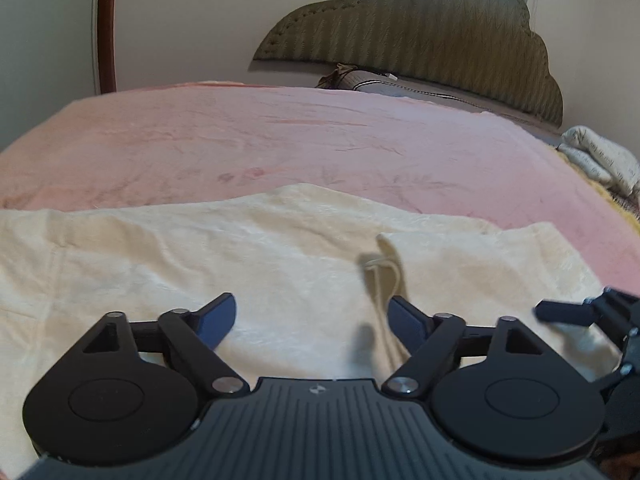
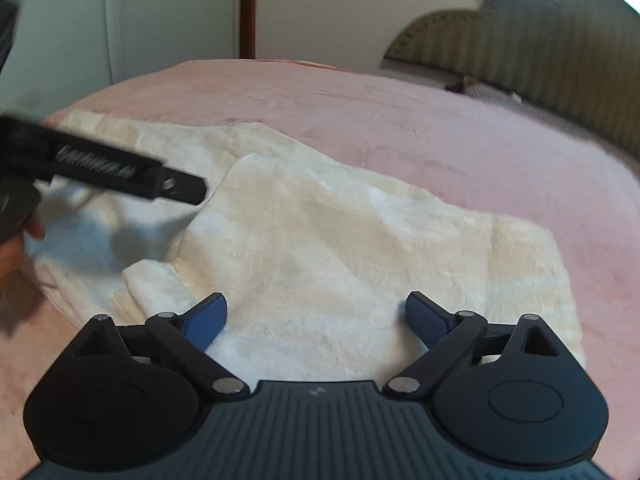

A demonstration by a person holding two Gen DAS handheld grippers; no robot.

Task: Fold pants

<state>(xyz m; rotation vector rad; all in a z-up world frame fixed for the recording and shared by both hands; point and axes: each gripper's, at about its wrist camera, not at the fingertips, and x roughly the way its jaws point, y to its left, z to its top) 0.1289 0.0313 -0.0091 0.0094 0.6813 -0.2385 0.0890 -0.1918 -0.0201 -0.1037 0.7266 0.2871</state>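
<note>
Cream-white fleecy pants (image 1: 224, 248) lie spread on a pink bedspread (image 1: 240, 132); they also show in the right wrist view (image 2: 320, 240), partly folded over themselves. A drawstring (image 1: 380, 280) lies on the cloth by my left gripper's right finger. My left gripper (image 1: 310, 316) is open and empty, low over the pants. My right gripper (image 2: 316, 316) is open and empty over the near edge of the pants. The left gripper's body (image 2: 100, 164) crosses the right wrist view at left. Part of the right gripper (image 1: 592, 316) shows at the left view's right edge.
A padded olive headboard (image 1: 420, 32) and a pillow (image 1: 392, 84) stand at the bed's far end. A crumpled white cloth (image 1: 600, 156) lies at the bed's right edge. A brown door frame (image 1: 106, 24) stands at the left wall.
</note>
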